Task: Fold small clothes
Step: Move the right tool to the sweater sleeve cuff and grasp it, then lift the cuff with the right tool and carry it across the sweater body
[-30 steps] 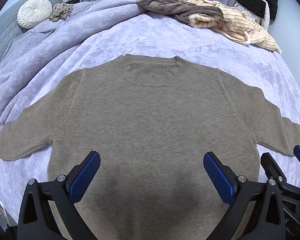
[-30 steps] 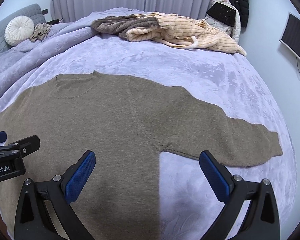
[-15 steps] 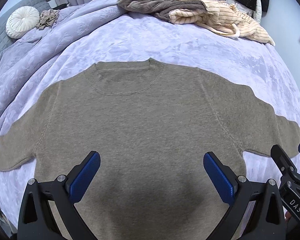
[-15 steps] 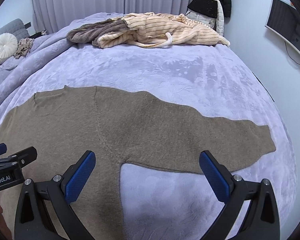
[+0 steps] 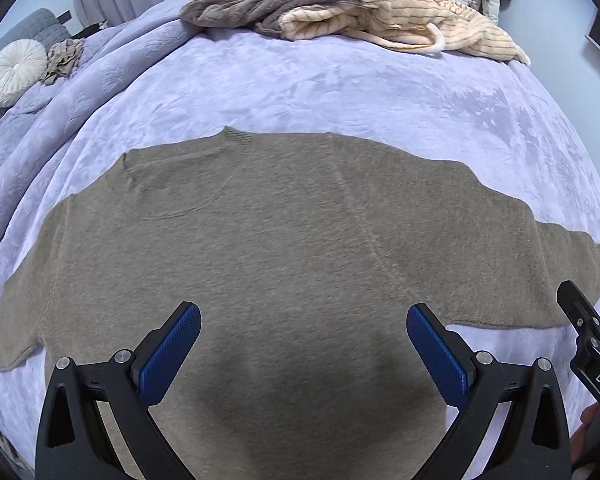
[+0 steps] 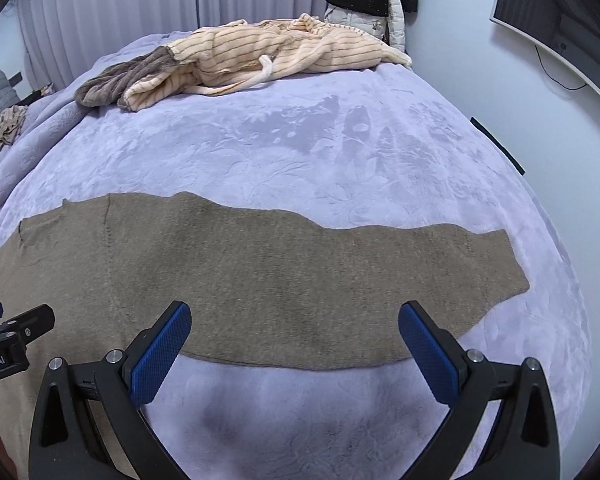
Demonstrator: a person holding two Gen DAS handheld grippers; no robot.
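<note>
A taupe knit sweater point(image 5: 284, 240) lies flat on the lavender bed cover point(image 5: 340, 92), neck away from me and both sleeves spread out. My left gripper point(image 5: 303, 340) hovers open over the sweater's body, nothing between its blue pads. In the right wrist view the sweater's right sleeve point(image 6: 340, 280) stretches to the right, its cuff near the bed's edge. My right gripper point(image 6: 294, 338) stands open above the sleeve's lower edge and holds nothing. Each gripper shows at the edge of the other's view.
A heap of clothes, a cream striped garment point(image 6: 284, 52) and a brown one point(image 5: 268, 4), lies at the bed's far end. A round white cushion point(image 5: 14, 70) sits far left. A wall screen point(image 6: 556, 24) and hanging jackets point(image 6: 364, 0) are at the right.
Both grippers have shifted to the right along the sweater. The right one now faces the sleeve instead of the armpit. Both stay open.
</note>
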